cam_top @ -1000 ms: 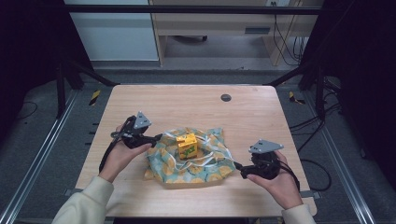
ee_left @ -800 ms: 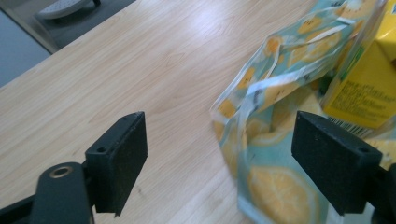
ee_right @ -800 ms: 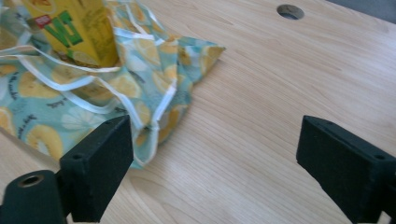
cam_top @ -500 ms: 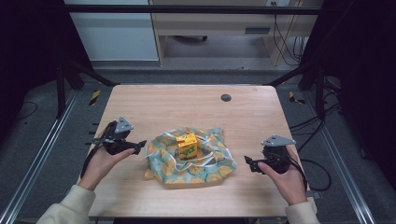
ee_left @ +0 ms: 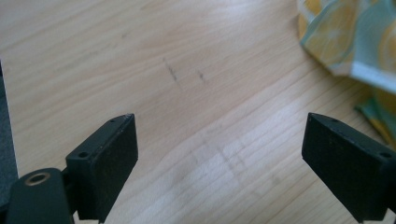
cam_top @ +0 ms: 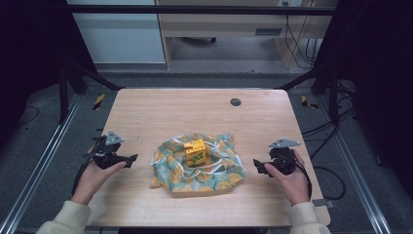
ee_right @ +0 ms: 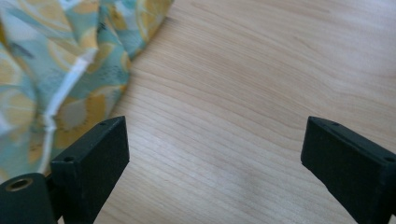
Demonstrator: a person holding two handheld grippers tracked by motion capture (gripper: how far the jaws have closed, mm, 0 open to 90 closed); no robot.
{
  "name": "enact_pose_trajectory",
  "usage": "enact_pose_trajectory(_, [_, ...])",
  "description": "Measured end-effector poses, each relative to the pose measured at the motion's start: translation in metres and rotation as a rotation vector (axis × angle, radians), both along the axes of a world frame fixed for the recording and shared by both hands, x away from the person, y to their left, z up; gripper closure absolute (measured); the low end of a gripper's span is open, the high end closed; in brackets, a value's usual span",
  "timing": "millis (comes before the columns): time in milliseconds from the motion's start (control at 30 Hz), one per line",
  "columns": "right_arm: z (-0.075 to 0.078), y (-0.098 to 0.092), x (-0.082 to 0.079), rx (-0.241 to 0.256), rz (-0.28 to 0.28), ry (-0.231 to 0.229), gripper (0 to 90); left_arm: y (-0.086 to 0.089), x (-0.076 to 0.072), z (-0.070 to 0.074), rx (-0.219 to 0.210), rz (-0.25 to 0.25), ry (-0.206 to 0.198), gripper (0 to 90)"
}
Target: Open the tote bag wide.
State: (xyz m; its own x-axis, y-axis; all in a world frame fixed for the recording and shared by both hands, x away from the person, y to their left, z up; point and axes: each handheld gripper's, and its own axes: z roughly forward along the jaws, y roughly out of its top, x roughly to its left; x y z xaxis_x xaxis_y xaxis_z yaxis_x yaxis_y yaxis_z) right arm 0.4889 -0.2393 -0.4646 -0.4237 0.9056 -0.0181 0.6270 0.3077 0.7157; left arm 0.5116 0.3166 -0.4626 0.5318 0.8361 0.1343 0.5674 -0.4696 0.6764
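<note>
A crumpled lemon-print cloth [cam_top: 198, 165] lies at lower centre of the high view on the wooden surface [cam_top: 195, 109], with a small yellow carton [cam_top: 195, 152] standing on it. The left claw [cam_top: 127, 160] sits at the lower left of that frame, the right claw [cam_top: 258, 166] at the lower right, each apart from the cloth, jaws spread wide and holding nothing. Judging from this, the step in hand looks like taking the cloth by its edges, perhaps to gather it around the carton. To do it well, each claw should come in low along the wood, catch a hem rather than a loose fold, and close fully before lifting, both sides rising evenly so the carton does not tip. The right gripper view shows the cloth's white-trimmed hem [ee_right: 70, 79] at upper left, close beside its left jaw, detail too small to see from above. The left gripper view puts a cloth corner [ee_left: 348, 42] at upper right, with bare wood between the jaws. The carton shows from above.
</note>
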Motion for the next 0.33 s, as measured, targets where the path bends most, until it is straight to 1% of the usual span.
enact_pose_trajectory(33, [-0.003,-0.002,0.001,-0.003,-0.005,0.005,8.2,0.002,-0.002,-0.003,0.0,0.006,0.001,9.5])
enact_pose_trajectory(67, [-0.005,-0.003,0.002,0.003,-0.022,0.008,8.5,0.004,-0.004,-0.005,-0.008,0.016,0.001,9.3])
enact_pose_trajectory(133, [-0.01,-0.007,0.001,0.02,-0.047,0.01,8.9,0.006,-0.01,-0.009,-0.013,0.017,0.008,8.4])
enact_pose_trajectory(167, [-0.011,-0.008,-0.002,0.037,-0.058,0.012,9.5,0.005,-0.013,-0.01,-0.008,0.007,0.012,8.3])
enact_pose_trajectory(233, [-0.013,-0.01,-0.008,0.052,-0.069,0.004,9.4,0.003,-0.017,-0.011,0.014,-0.01,0.006,7.3])
enact_pose_trajectory(267, [-0.013,-0.01,-0.012,0.053,-0.068,0.004,9.4,0.002,-0.019,-0.011,0.012,-0.003,0.001,6.9])
enact_pose_trajectory(300, [-0.014,-0.008,-0.019,0.05,-0.062,0.008,9.6,0.001,-0.021,-0.011,0.013,-0.002,-0.005,6.9])
enact_pose_trajectory(333, [-0.014,-0.008,-0.019,0.05,-0.062,0.008,9.6,0.0,-0.023,-0.011,0.017,-0.005,-0.007,6.9])
